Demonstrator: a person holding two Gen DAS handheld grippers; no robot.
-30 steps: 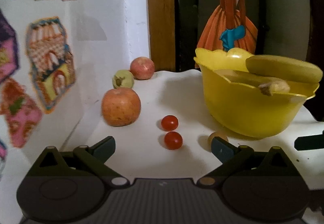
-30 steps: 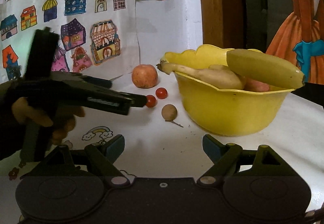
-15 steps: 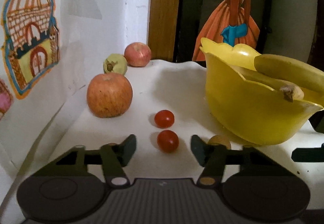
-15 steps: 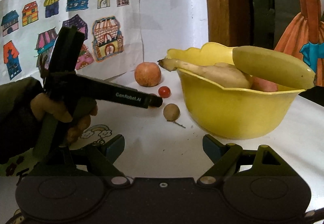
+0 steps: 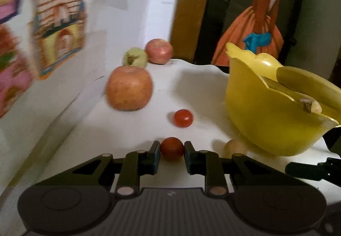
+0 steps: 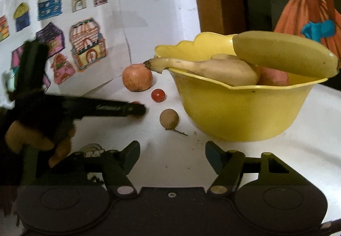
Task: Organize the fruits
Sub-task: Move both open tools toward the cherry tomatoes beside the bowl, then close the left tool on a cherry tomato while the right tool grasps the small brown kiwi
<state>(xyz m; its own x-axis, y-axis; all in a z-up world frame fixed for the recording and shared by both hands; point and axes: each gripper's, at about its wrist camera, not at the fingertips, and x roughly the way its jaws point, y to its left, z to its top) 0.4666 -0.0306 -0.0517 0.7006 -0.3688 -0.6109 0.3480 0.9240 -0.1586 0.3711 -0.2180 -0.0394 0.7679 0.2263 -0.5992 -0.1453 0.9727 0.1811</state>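
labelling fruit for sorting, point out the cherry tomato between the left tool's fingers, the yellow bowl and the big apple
cherry tomato [image 5: 171,148], left wrist view, middle of its skin
yellow bowl [image 5: 262,120], left wrist view, outer wall
big apple [image 5: 129,89], left wrist view, front face

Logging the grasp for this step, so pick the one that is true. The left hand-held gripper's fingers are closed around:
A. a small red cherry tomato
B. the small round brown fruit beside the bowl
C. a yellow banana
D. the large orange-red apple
A: in the left wrist view the left hand-held gripper has its fingers pressed on either side of the small red cherry tomato on the white table.
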